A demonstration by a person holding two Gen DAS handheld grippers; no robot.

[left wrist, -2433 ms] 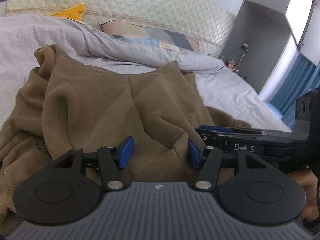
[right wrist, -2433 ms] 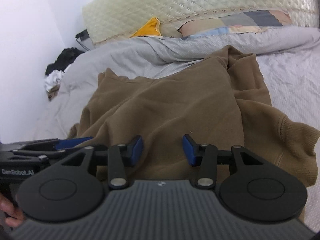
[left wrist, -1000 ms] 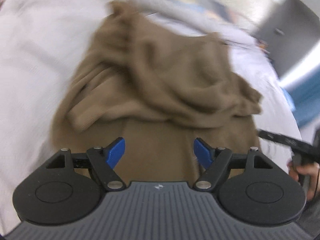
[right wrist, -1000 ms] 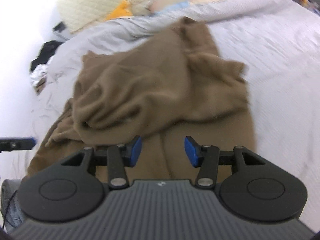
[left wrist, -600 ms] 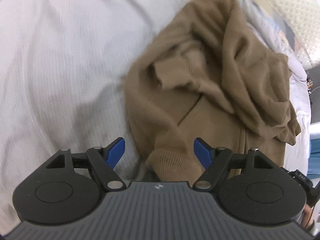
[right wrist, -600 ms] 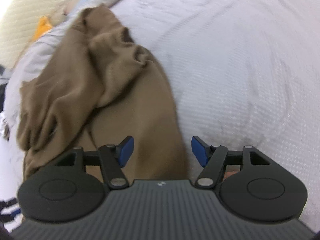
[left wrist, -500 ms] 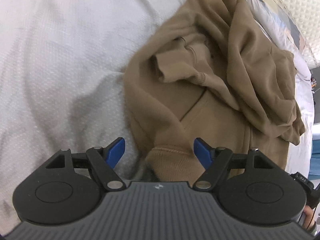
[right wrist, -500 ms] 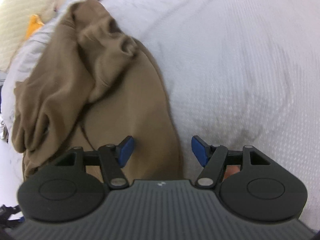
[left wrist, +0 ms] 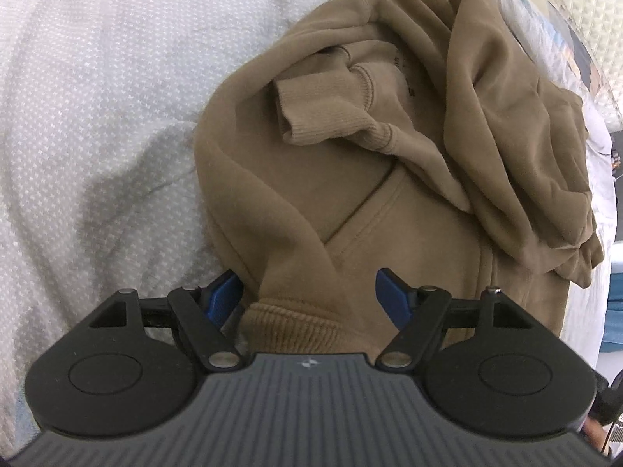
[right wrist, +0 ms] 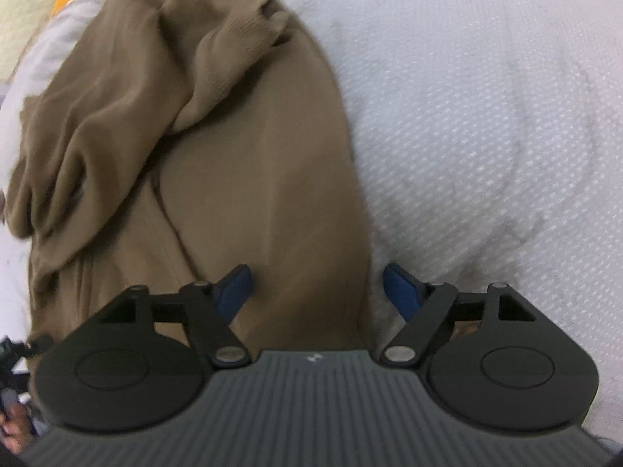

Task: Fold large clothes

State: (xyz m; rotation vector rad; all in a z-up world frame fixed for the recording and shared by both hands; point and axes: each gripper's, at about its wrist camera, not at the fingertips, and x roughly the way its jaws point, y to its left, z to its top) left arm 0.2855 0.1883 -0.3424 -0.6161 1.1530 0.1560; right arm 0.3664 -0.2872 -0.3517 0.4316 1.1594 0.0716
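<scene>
Here, brown hoodie [left wrist: 389,179] bunched on bed [left wrist: 97,97]; left gripper [left wrist: 309,295] spread over ribbed hem corner [left wrist: 296,330], right gripper [right wrist: 317,286] opening astride opposite edge. Next: clench both, lift hem.

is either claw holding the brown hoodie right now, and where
Nothing is held. Both claws, left and right, straddle the brown fleece hoodie's bottom hem corners; the right's jaws are opening.
</scene>
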